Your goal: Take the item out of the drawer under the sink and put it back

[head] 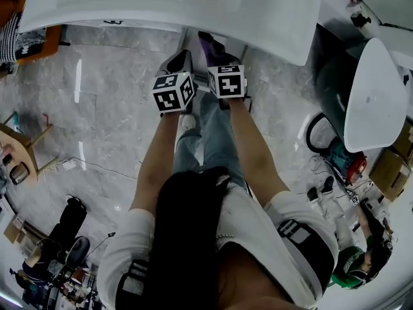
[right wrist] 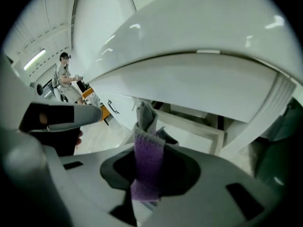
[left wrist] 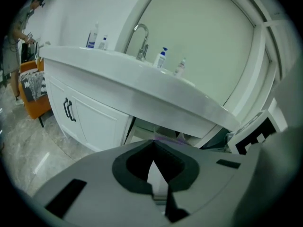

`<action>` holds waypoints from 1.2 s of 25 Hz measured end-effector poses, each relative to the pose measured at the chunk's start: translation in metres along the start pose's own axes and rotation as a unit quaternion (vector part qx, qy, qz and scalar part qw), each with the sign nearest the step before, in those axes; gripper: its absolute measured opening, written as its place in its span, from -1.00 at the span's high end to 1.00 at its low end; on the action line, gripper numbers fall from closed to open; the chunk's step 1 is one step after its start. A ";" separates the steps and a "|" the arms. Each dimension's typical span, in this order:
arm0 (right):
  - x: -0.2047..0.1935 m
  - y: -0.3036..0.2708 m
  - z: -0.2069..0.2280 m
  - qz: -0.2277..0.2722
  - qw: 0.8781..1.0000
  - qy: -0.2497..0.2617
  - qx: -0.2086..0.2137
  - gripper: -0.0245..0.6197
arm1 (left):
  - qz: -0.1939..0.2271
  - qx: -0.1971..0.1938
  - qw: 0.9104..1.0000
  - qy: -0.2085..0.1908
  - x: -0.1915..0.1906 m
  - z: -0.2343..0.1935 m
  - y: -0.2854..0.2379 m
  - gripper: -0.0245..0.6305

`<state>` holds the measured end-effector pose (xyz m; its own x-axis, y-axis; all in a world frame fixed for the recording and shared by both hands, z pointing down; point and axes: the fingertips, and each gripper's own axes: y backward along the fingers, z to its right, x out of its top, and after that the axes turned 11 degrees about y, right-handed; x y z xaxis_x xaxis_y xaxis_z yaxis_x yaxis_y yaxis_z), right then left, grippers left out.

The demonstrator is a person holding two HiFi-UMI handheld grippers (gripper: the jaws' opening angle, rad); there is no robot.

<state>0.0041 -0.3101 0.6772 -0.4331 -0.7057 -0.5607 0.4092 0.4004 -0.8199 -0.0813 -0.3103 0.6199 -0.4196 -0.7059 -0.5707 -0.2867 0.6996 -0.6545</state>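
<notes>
Purple cloth stands clamped in the right tool near the open drawer, probably to clear its edge; the left tool is closed and empty.

Pale bathroom corner, glossy floor.
Grey marble floor; white vanity counter with chrome faucet; cabinet doors, dark handles; orange chair beside.

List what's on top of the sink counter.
A faucet, a pump bottle and a small bottle. At the far end, a tall bottle stands beside a shorter bottle. The counter rim hides the basin.
</notes>
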 end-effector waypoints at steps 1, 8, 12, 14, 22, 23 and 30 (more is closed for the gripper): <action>0.004 0.007 -0.001 0.007 1.000 -0.005 -0.002 0.60 | 0.003 -0.004 1.000 -0.003 0.002 0.003 0.005 0.92; 0.026 0.055 -0.012 0.047 0.999 -0.008 -0.013 0.60 | 0.021 -0.020 0.999 -0.027 0.011 0.024 0.040 0.91; 0.031 0.085 -0.016 0.065 0.998 -0.004 -0.023 0.60 | 0.036 -0.024 0.999 -0.030 0.016 0.033 0.062 0.91; 0.034 0.100 -0.018 0.074 0.997 -0.002 -0.028 0.60 | 0.042 -0.029 0.998 -0.034 0.016 0.039 0.071 0.91; 0.046 0.146 -0.029 0.119 0.992 -0.002 -0.042 0.60 | 0.070 -0.047 0.995 -0.057 0.028 0.062 0.106 0.91; 0.047 0.152 -0.031 0.127 0.991 -0.001 -0.041 0.60 | 0.072 -0.049 0.994 -0.060 0.028 0.066 0.110 0.91; 0.064 0.197 -0.037 0.183 0.981 0.010 -0.063 0.60 | 0.086 -0.071 0.990 -0.082 0.019 0.096 0.138 0.91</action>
<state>0.0279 -0.2546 0.4756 -0.2925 -0.4900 -0.8212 0.4385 0.6945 -0.5705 -0.0465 -0.2383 0.4711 -0.3299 -0.5749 -0.7488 -0.3468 0.8115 -0.4702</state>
